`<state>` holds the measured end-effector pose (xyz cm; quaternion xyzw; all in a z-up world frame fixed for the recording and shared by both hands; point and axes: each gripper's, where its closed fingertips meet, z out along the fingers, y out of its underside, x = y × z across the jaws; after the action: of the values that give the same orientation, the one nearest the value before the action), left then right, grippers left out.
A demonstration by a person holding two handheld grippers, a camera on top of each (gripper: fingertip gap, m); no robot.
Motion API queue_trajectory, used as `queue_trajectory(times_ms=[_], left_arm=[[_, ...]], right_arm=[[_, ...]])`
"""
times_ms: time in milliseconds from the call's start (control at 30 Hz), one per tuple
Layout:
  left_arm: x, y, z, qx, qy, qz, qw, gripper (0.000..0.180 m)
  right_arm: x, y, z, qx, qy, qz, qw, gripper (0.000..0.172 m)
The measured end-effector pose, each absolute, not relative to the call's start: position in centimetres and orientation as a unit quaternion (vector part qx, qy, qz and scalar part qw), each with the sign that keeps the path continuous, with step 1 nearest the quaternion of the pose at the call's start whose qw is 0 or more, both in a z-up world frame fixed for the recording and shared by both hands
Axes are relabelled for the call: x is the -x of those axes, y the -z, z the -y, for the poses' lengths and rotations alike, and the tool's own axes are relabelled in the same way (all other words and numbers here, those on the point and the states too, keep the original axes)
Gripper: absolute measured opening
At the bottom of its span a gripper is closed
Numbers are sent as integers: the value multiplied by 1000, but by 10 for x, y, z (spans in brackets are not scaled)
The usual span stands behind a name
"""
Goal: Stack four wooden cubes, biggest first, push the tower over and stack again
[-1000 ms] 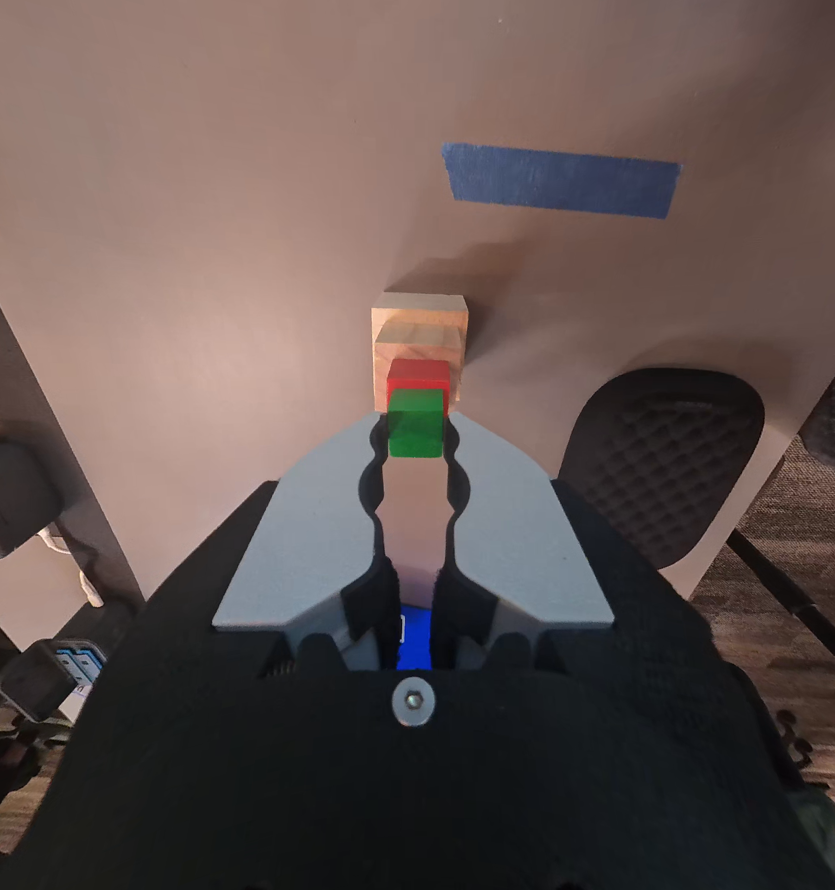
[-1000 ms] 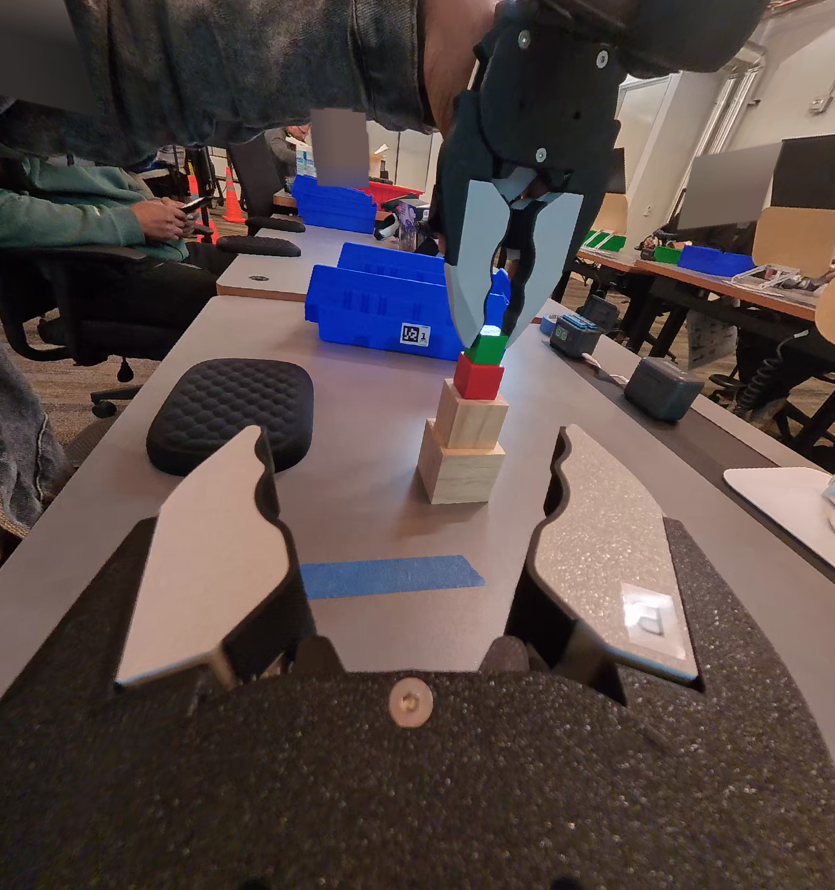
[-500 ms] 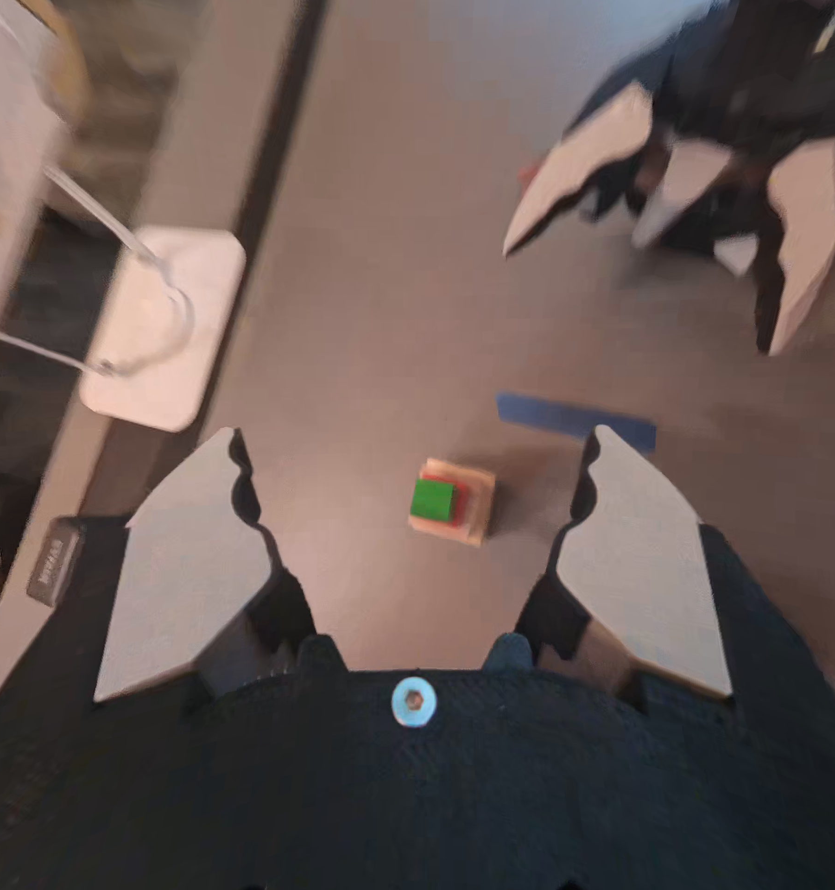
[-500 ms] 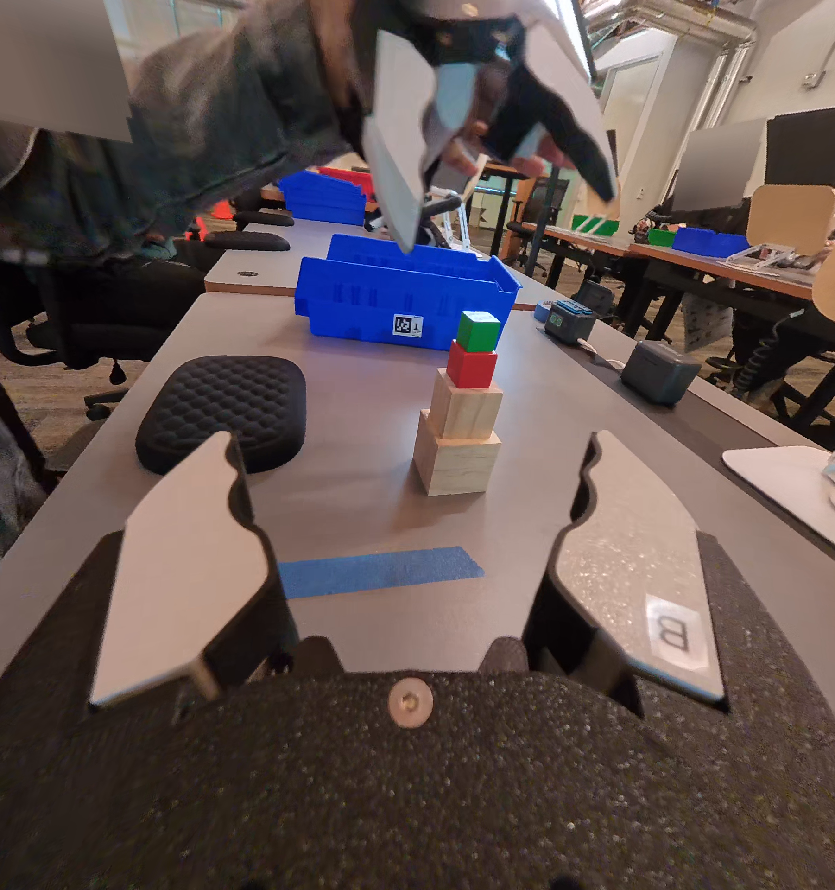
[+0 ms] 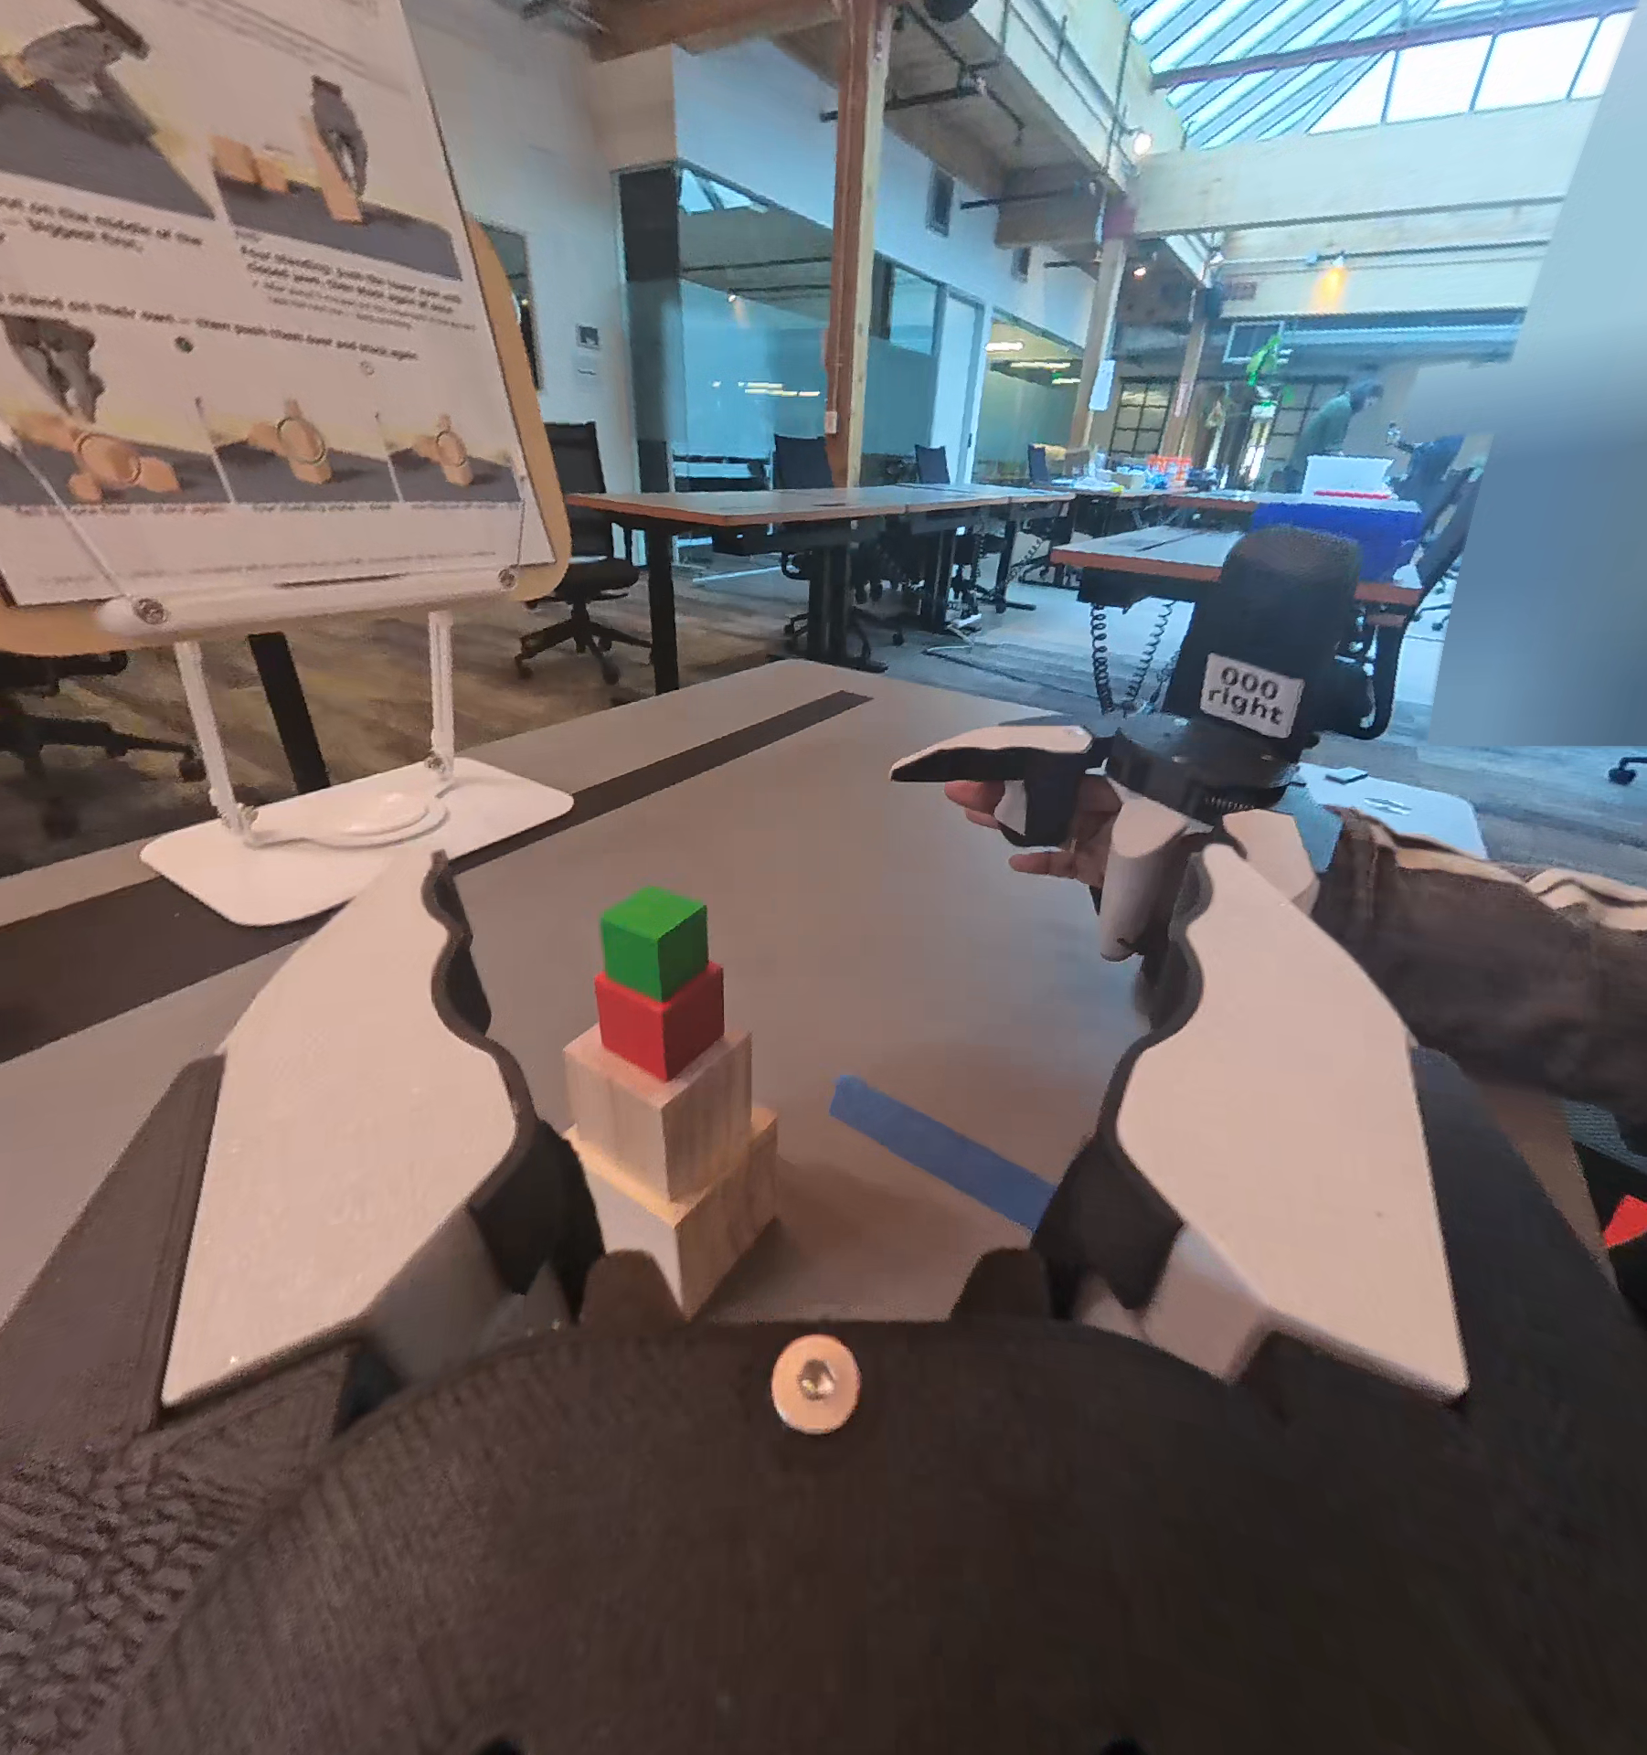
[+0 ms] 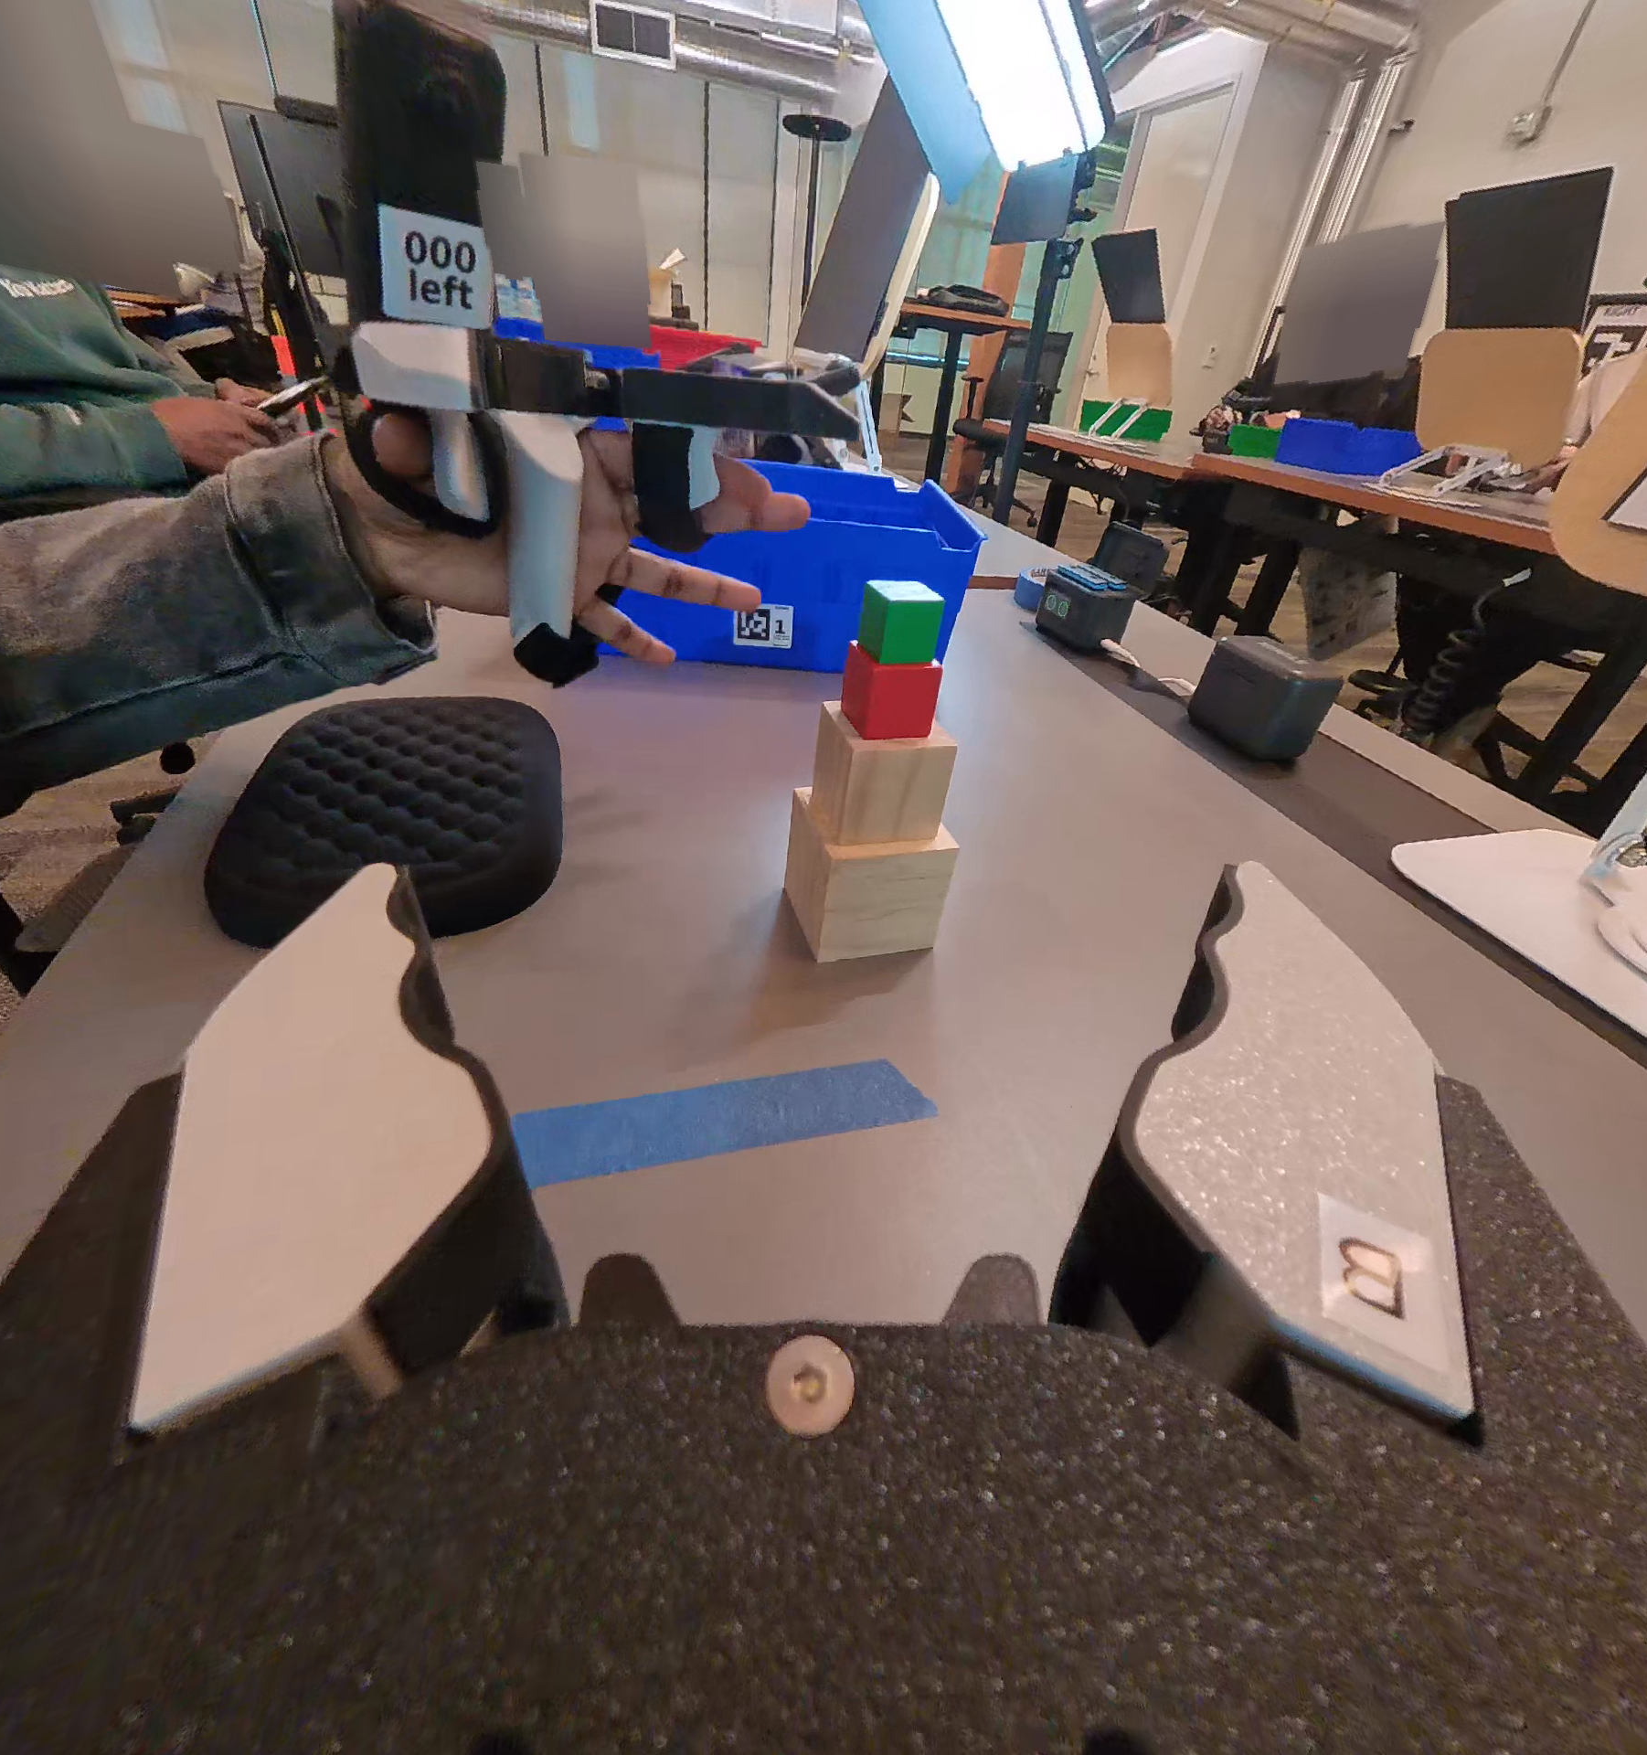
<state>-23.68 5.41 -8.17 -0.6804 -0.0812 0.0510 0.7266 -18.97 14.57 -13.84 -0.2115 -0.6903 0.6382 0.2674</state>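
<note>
A tower of four cubes stands on the grey table (image 6: 1086,855): a big wooden cube (image 6: 872,893) at the bottom, a smaller wooden cube (image 6: 881,779), a red cube (image 6: 891,688) and a green cube (image 6: 900,622) on top. My right gripper (image 6: 810,874) is open wide and empty, low, short of the tower. My left gripper (image 5: 822,859) is open wide and empty. In its view the tower, topped by the green cube (image 5: 653,940), stands close by its left finger. In the right wrist view the left gripper (image 6: 801,408) is held level, above and left of the tower.
A blue tape strip (image 6: 720,1116) lies in front of the tower. A black padded rest (image 6: 383,817) lies to the left, a blue bin (image 6: 829,570) behind. A dark grey box (image 6: 1261,698) and a white stand base (image 6: 1513,902) are on the right. People sit behind.
My left gripper opened and let go of the green cube on top of the tower, then lifted away and swung level to the tower's left. My right gripper opened wider.
</note>
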Motion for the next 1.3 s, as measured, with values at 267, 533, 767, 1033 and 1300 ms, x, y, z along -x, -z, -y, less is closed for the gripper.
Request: queue_trajectory(times_ms=[267, 533, 767, 1033, 1300], left_arm=[[246, 95, -53, 705, -77, 82, 700, 132], [298, 166, -29, 788, -149, 147, 579, 1], [310, 192, -40, 827, -148, 149, 522, 1], [304, 199, -61, 852, -132, 117, 493, 0], [298, 194, -79, 861, -129, 92, 484, 1]], right_arm=[[190, 141, -145, 213, -636, 693, 265, 147], [189, 141, -144, 211, -638, 693, 262, 147], [190, 142, -145, 213, -635, 695, 262, 147], [190, 143, -145, 213, -633, 697, 261, 147], [189, 144, -144, 212, -631, 699, 261, 147]])
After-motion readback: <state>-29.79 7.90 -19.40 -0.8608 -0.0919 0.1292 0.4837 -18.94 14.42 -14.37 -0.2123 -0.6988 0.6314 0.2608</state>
